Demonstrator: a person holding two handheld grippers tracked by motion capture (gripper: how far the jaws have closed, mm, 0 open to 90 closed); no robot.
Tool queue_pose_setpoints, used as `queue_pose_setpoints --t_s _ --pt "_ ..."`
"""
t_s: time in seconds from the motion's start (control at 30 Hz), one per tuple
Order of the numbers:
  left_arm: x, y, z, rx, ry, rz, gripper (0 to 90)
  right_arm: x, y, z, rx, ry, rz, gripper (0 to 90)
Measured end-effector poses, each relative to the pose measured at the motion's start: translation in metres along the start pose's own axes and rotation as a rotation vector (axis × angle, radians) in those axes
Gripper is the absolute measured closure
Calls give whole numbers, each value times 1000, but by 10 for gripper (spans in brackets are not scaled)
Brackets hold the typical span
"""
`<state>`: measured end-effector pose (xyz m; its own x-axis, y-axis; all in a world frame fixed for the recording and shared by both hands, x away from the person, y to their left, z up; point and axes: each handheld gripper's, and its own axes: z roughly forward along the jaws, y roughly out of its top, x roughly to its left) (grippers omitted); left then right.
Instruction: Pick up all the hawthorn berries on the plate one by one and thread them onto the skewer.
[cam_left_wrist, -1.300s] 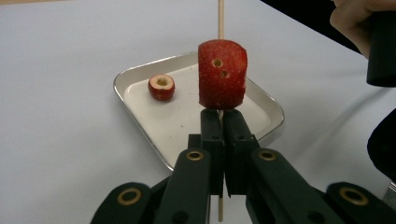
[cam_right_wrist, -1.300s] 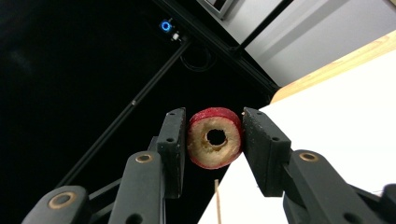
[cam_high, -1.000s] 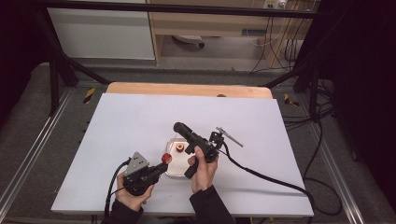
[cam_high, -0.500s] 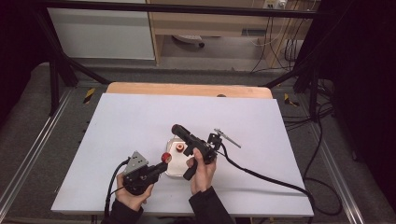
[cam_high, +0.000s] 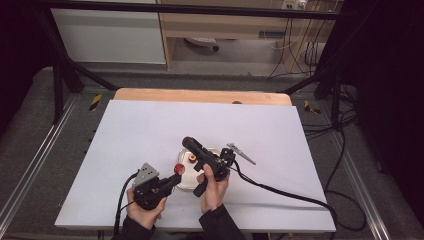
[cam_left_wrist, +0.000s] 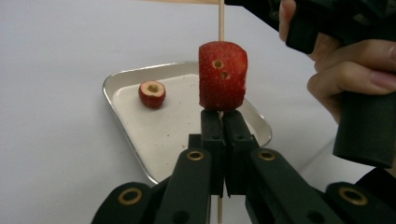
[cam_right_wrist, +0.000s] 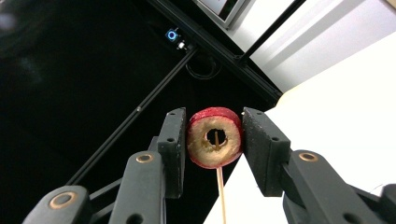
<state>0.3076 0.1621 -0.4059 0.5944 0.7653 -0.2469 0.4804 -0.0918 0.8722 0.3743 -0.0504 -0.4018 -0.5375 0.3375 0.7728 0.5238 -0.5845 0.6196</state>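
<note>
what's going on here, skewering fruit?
Looks like it. The left gripper is shut on a skewer that already carries one red fruit piece. The right gripper holds a cored fruit ring with the skewer tip showing in its hole. One more piece lies on the metal tray.

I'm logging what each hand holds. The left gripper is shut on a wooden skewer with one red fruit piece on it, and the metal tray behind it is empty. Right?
Not quite. The metal tray is not empty: the left gripper view shows one cored red fruit piece lying in it. The rest holds: the left gripper is shut on the wooden skewer carrying one fruit piece.
</note>
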Motion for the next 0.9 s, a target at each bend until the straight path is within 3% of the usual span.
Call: queue_pose_setpoints --t_s 0.23,0.5,0.57,0.63,0.83,0.9 --pt "1 -1 2 12 -24 -44 885 2 -5 -2 12 3 -21 623" --pt "1 -1 1 -3 -44 -43 888 5 -4 -5 19 -2 -78 626" --pt "-1 -1 0 -11 -2 4 888 5 -4 -5 21 -1 -75 626" --pt "-1 -2 0 -13 0 15 888 6 -4 -5 27 -3 -70 627" --pt "4 0 0 -25 10 2 888 5 -4 -5 44 -12 -46 628" --pt "4 4 -1 -49 9 7 888 3 -7 -4 72 -1 -23 629"
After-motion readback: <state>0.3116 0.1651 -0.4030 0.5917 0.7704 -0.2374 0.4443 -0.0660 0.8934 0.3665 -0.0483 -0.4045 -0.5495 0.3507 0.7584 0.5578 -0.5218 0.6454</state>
